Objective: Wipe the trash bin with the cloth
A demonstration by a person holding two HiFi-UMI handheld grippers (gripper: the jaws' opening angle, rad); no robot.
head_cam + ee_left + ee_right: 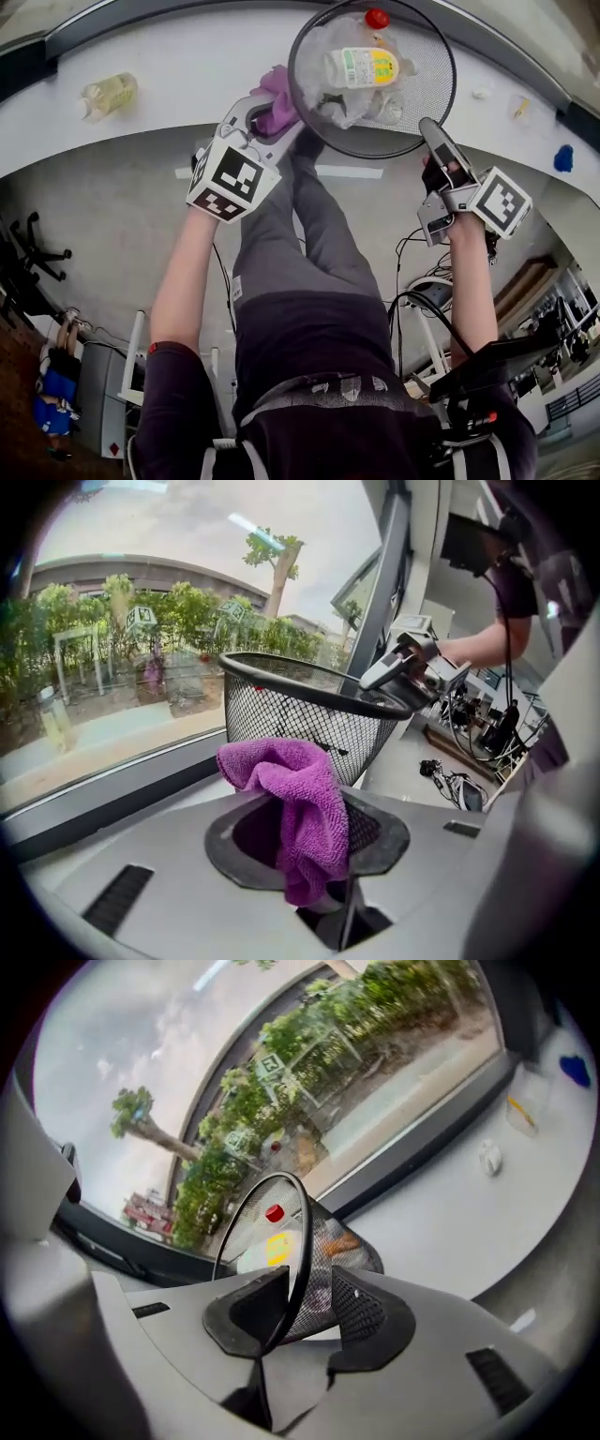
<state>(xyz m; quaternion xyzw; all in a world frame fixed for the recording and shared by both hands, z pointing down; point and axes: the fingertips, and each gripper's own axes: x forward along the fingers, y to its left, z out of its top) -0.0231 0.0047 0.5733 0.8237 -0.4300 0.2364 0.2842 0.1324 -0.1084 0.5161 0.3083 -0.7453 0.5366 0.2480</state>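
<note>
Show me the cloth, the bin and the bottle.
cloth (302, 808), left gripper view, on its hanging fold.
bin (431, 86), head view, on its mesh wall.
bottle (366, 67), head view, on its label.

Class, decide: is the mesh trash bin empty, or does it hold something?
Not empty. Looking down into the trash bin, the head view shows a red-capped bottle and crumpled clear plastic inside.

The left gripper (307, 834) has its jaws clamped on a purple cloth (298, 799), which bunches above them and droops between them; just beyond stands a black mesh trash bin (291, 714) on the pale surface (412, 772); the right gripper (380, 679) meets the bin's rim at the right; a window (141, 621) with trees lies far left.
</note>
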